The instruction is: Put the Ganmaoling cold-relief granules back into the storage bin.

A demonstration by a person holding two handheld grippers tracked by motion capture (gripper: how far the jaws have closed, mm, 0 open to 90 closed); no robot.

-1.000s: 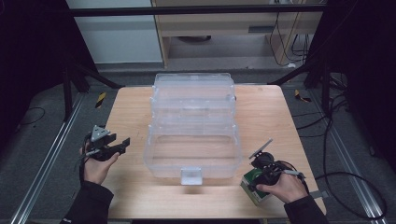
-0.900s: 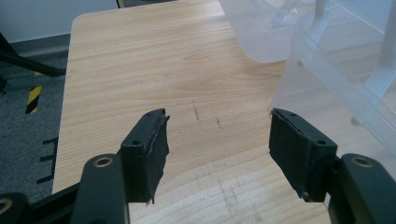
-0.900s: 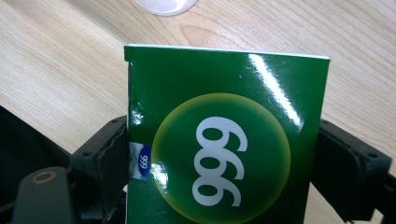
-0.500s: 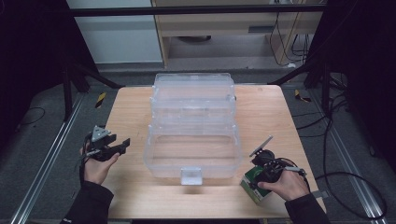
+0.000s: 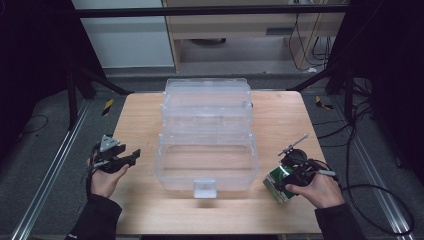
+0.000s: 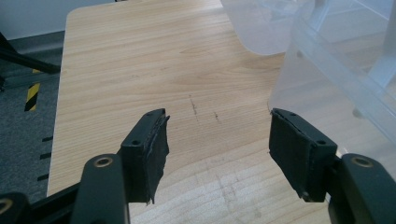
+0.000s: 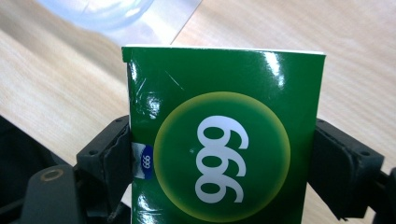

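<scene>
Since one second ago, only the right hand has moved: the green box (image 5: 276,183) sits a little higher in the high view, while the left hand stays where it was.

That green box (image 7: 224,140) is a glossy cardboard carton with a yellow-rimmed circle and white digits printed on its face. Its edges are sharp, with a small crease near one corner. It is clamped across its width by the right hand-held gripper (image 5: 295,172), both black pads pressing on its narrow sides, and its long axis runs along the jaws. It hangs near the front right corner of the worktop (image 5: 140,120).

From the box, the clear plastic bin (image 5: 206,150) lies to the left, just beside it. I judge the coming move turns on lifting over its near right wall. The bin is transparent, smooth and thin-walled, with stepped tiers.

The left hand-held gripper (image 6: 217,140) is released, nothing between its pads, over pale wood grain left of the bin.
</scene>
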